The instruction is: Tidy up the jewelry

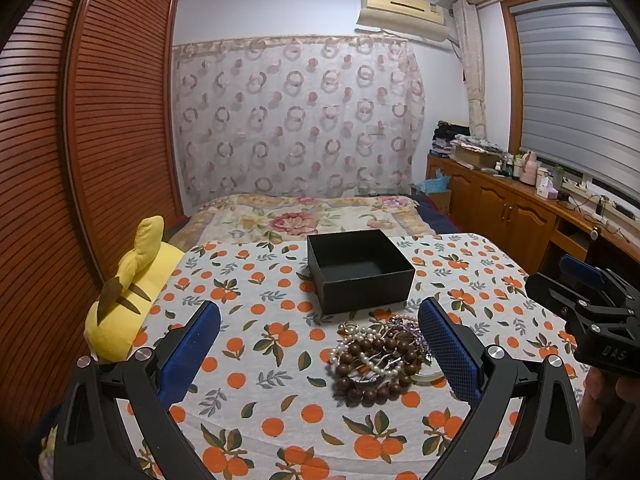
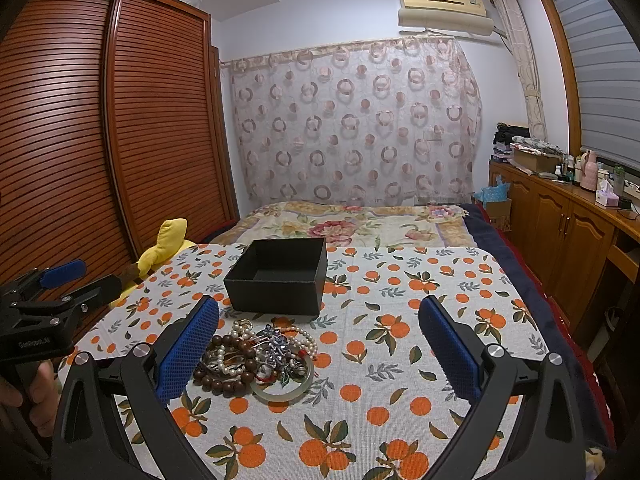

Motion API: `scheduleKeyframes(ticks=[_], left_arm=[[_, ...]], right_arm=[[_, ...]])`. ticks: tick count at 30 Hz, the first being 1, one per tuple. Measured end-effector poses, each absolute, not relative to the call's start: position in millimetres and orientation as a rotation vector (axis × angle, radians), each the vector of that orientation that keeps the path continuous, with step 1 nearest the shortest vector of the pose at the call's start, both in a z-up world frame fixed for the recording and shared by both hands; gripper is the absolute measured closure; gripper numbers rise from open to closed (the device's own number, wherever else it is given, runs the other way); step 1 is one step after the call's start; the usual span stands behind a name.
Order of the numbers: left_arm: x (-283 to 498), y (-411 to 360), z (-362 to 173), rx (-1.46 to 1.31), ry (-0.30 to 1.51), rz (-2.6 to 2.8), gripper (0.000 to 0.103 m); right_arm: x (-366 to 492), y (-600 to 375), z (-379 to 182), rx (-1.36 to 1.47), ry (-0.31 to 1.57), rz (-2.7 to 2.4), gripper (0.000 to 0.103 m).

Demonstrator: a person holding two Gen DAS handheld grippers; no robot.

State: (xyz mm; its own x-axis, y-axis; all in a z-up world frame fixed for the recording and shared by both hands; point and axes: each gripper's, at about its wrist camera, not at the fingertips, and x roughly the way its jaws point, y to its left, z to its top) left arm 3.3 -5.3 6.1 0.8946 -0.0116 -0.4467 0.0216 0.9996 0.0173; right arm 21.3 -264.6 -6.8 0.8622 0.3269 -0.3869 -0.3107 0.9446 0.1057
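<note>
Right gripper [image 2: 318,344] wide open, empty — jewelry pile [image 2: 256,360] near left pad, black box [image 2: 276,280] just behind.

Both wrist views face bedward (sharing the black box [image 1: 360,270]).

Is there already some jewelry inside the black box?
No, the black box shows only its bare dark floor, and the jewelry pile lies on the orange-print cloth in front of it.

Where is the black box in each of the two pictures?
Left wrist view: the black box sits centre, just beyond the jewelry pile.
Right wrist view: the black box sits left of centre, behind the pile.
Shared landmark: the yellow plush toy, left of the box.
</note>
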Motion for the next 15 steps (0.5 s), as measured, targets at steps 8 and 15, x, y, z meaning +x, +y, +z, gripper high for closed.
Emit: scheduleKeyframes(ticks=[8, 15], left_arm=[[6, -6, 4, 0.019, 0.475, -0.022, 0.007], [16, 4, -16, 0.002, 0.549, -0.061, 0.007]], right_arm=[[22, -267, -8, 0.04, 0.416, 0.335, 0.002], [29, -262, -21, 0.025, 0.454, 0.364, 0.002]])
